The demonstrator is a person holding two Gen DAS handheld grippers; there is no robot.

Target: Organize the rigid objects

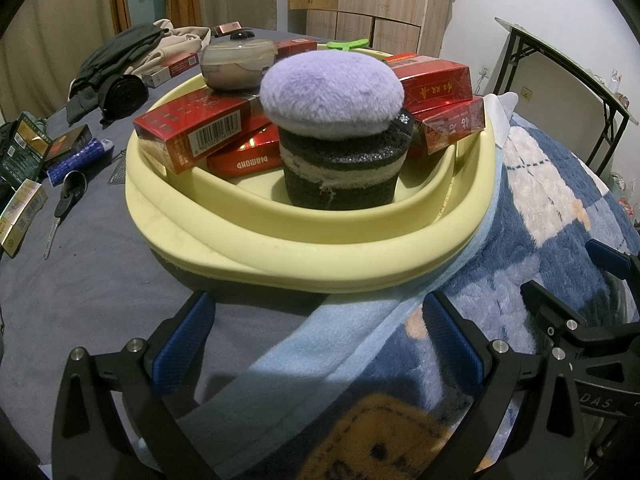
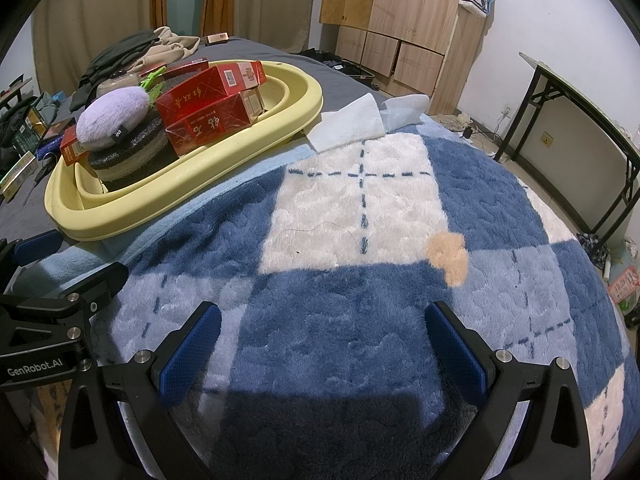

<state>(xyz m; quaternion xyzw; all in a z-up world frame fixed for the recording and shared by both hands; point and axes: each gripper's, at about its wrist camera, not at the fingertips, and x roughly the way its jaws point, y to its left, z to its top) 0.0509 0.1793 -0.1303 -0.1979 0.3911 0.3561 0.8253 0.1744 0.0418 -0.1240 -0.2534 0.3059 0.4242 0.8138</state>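
The yellow basin (image 1: 312,248), already stacked with red cartons (image 1: 192,128), lies straight ahead of the left hand-held gripper (image 1: 320,344), whose jaws stand apart and empty. The right hand-held gripper (image 2: 322,348), also spread and empty, sits farther from the basin, which lies well off to its left; the left looks better placed.

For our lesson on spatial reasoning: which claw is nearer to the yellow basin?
Left. The left claw sits open right in front of the yellow basin, facing it. The right claw is open too, over the blue checked blanket, with the basin farther off to its left.
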